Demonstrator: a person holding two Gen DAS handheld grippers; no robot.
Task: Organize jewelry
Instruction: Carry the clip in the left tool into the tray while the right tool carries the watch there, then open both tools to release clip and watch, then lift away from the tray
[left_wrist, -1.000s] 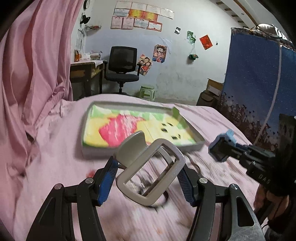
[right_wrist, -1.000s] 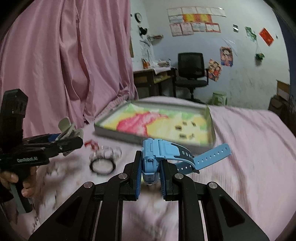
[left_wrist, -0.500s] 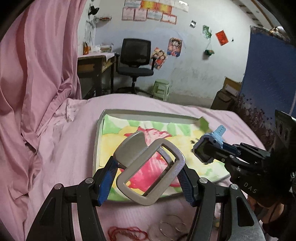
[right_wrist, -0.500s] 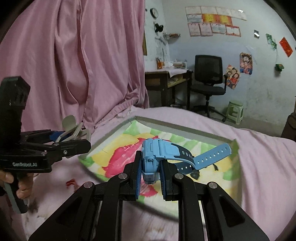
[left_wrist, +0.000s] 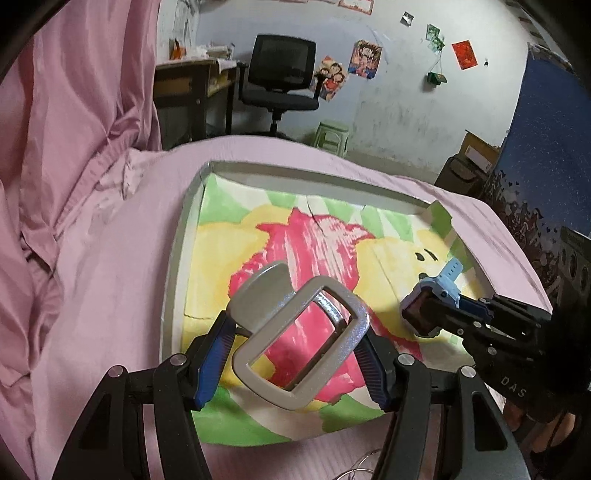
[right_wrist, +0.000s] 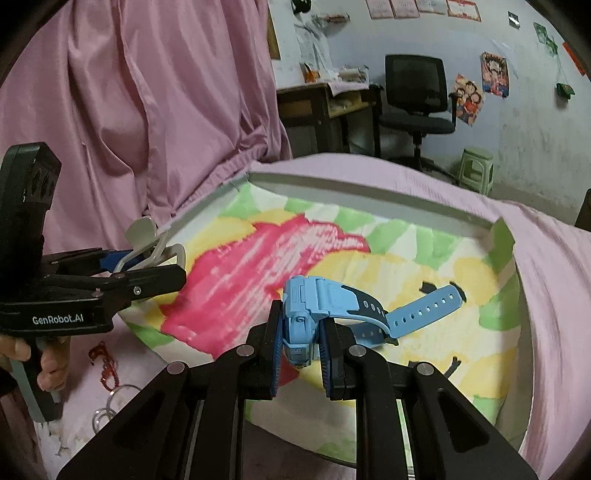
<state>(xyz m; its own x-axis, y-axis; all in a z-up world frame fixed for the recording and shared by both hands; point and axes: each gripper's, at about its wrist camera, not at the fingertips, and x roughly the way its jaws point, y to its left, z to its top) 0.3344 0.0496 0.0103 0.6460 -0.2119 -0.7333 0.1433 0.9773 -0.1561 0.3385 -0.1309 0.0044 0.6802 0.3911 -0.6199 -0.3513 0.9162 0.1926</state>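
The left gripper (left_wrist: 295, 354) squeezes a gray belt buckle (left_wrist: 301, 341) and the right gripper (right_wrist: 303, 347) squeezes a blue watch (right_wrist: 332, 306), both held above the colorful tray (right_wrist: 369, 192) on the pink bed (left_wrist: 110, 258).

One grey belt buckle (left_wrist: 301, 334), one blue watch (right_wrist: 325, 306) and one tray (right_wrist: 369, 186) with a painted lining are in view. Beside the tray lie one red chain (right_wrist: 105, 363) and a few thin metal rings (right_wrist: 110, 404), too overlapped to count. Two claws show, left claw (left_wrist: 295, 356) and right claw (right_wrist: 304, 341).
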